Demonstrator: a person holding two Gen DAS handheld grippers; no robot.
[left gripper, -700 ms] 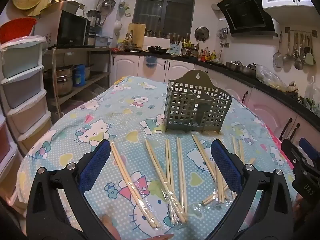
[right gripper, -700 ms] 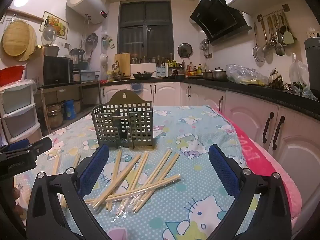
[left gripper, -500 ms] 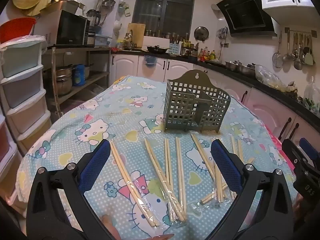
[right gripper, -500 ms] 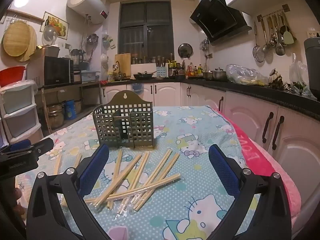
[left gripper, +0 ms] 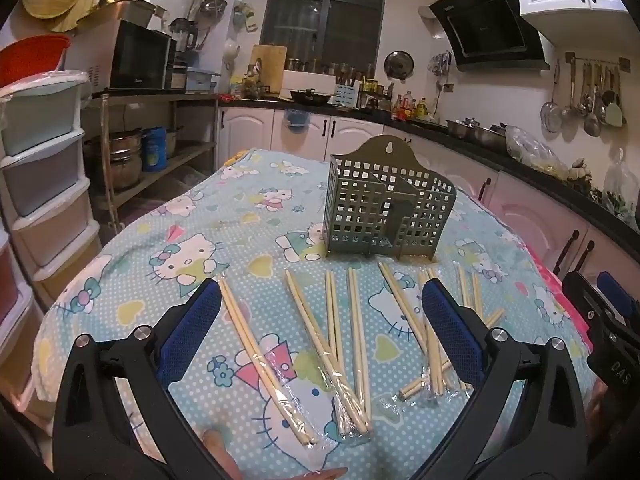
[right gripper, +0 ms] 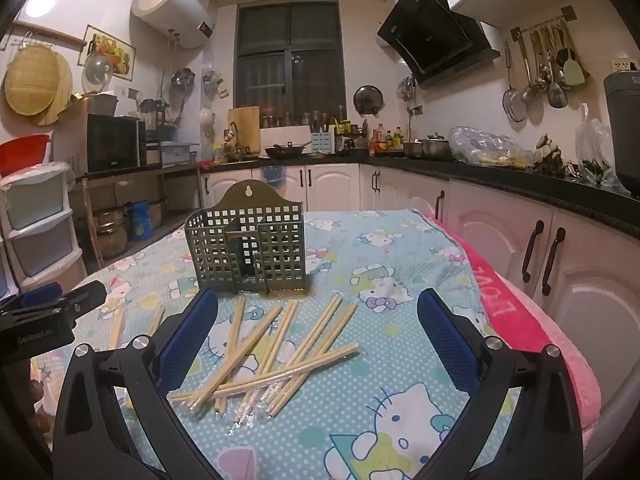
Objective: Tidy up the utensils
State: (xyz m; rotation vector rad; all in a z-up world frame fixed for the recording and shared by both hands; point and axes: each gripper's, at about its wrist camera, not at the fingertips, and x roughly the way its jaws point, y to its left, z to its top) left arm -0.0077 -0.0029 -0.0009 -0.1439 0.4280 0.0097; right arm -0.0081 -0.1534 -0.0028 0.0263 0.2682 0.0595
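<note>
— What's around me besides the job?

— Take the dark window [right gripper: 290,54] as my landmark. Below it runs a black counter with a wok [right gripper: 286,151] and a wooden cutting board [right gripper: 244,128] leaning just left of it. Up and left of the window hangs a white water heater [right gripper: 174,10]; up and right, a black range hood [right gripper: 436,30].

— And further out?

— Far left of the window I see a microwave [left gripper: 140,56] on a metal shelf, a red basin [left gripper: 30,56], and stacked plastic drawers [left gripper: 40,184]. Far right, ladles and strainers [right gripper: 540,68] hang from a wall rail. In front of me, a Hello Kitty cloth [right gripper: 400,364] covers the tabletop.
</note>
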